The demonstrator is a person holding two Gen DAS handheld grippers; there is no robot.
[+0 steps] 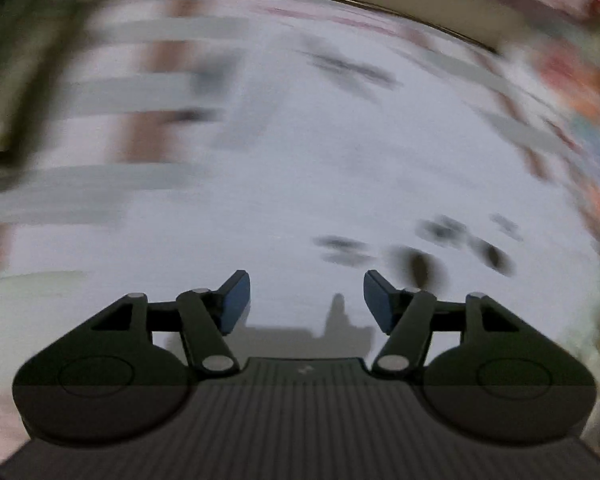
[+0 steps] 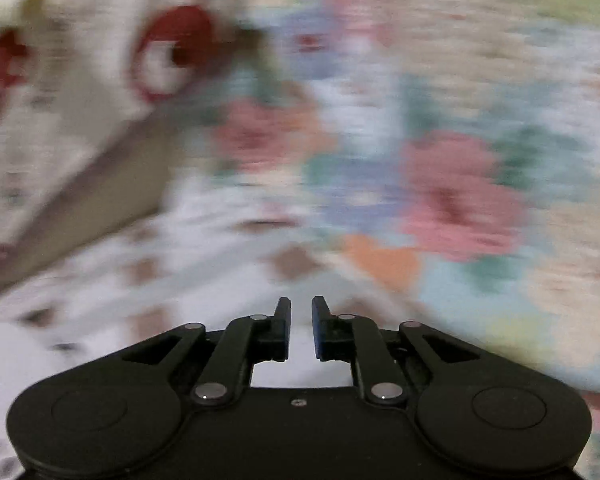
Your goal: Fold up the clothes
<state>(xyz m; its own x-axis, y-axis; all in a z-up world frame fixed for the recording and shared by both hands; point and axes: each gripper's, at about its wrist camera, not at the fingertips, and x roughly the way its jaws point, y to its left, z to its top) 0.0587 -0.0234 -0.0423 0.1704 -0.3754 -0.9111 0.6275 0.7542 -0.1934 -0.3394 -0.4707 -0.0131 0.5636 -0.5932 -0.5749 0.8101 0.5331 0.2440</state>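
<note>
Left black two-finger gripper with blue pads: spread wide, nothing between the fingers, hanging over a pale white garment with smeared dark print marks that fills most of that view. Grey and brown stripes at far left, too blurred to tell whether part of the same cloth or another.

Right black two-finger gripper: nearly together, a narrow gap left, nothing visibly pinched. Just beyond, more white cloth with small brown and dark marks; a cream cloth printed with red shapes lumped at upper left; a pastel floral bedspread underneath and to the right.

Judging progress: heavy motion blur, no crisp fold line readable, neither tool gripping fabric; probably between grasps, folding unfinished. No basket, box or other container visible.
</note>
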